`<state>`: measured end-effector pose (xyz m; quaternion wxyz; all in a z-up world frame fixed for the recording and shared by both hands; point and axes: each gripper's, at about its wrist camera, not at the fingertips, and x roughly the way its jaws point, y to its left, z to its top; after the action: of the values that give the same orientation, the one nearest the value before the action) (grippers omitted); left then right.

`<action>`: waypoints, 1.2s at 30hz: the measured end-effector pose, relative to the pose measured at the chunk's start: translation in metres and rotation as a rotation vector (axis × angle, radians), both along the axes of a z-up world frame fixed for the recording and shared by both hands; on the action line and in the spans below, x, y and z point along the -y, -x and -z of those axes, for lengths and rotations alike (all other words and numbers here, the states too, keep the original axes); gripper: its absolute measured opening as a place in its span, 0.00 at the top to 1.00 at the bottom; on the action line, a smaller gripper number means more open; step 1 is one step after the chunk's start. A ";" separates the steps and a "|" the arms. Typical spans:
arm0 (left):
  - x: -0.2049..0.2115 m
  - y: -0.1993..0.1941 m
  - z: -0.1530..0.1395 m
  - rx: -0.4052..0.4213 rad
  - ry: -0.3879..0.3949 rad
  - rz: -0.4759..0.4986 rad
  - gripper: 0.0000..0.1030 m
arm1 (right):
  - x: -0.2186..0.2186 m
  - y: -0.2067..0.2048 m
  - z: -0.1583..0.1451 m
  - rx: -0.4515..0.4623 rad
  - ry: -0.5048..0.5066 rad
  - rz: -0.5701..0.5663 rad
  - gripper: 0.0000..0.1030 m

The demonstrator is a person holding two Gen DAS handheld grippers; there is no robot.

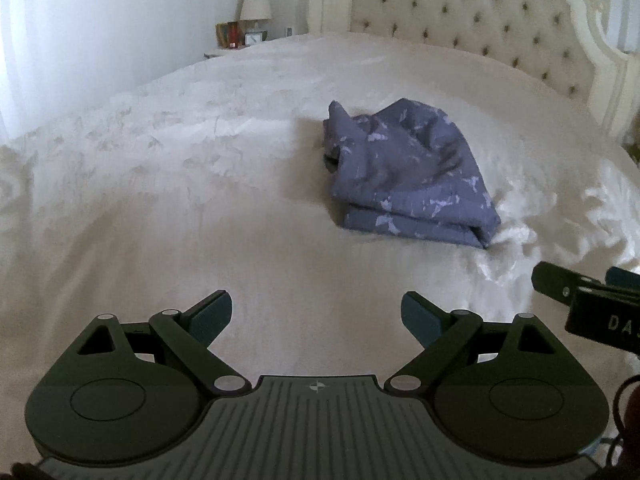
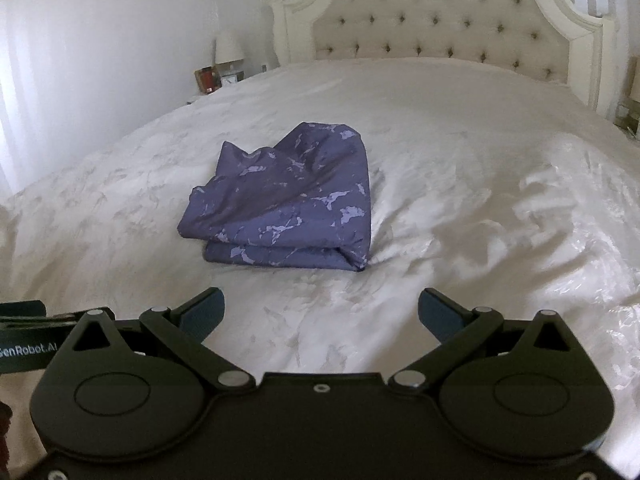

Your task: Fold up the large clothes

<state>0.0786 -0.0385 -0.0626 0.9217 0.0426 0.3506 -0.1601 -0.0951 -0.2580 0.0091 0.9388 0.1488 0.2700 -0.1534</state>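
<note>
A purple cloth with pale lilac blotches (image 1: pixel 404 176) lies folded in a thick bundle on the white bed (image 1: pixel 200 200), its back part rumpled and raised. It also shows in the right wrist view (image 2: pixel 288 208). My left gripper (image 1: pixel 316 314) is open and empty, above the bedcover, short of the cloth and to its left. My right gripper (image 2: pixel 320 312) is open and empty, just in front of the cloth's near folded edge. The right gripper's body shows at the right edge of the left wrist view (image 1: pixel 592 304).
A tufted cream headboard (image 2: pixel 432 16) stands at the far end of the bed. A nightstand with a lamp (image 1: pixel 255 6) and small items (image 1: pixel 230 34) is at the back left. A white curtain (image 1: pixel 60 40) hangs on the left.
</note>
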 end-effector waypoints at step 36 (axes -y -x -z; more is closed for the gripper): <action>0.003 -0.001 0.013 -0.051 -0.019 0.016 0.10 | -0.001 -0.005 0.012 -0.042 -0.044 0.021 0.01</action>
<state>0.0794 -0.0418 -0.0757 0.9107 0.0500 0.3751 -0.1655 -0.0898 -0.2568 -0.0028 0.9279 0.1689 0.2913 -0.1603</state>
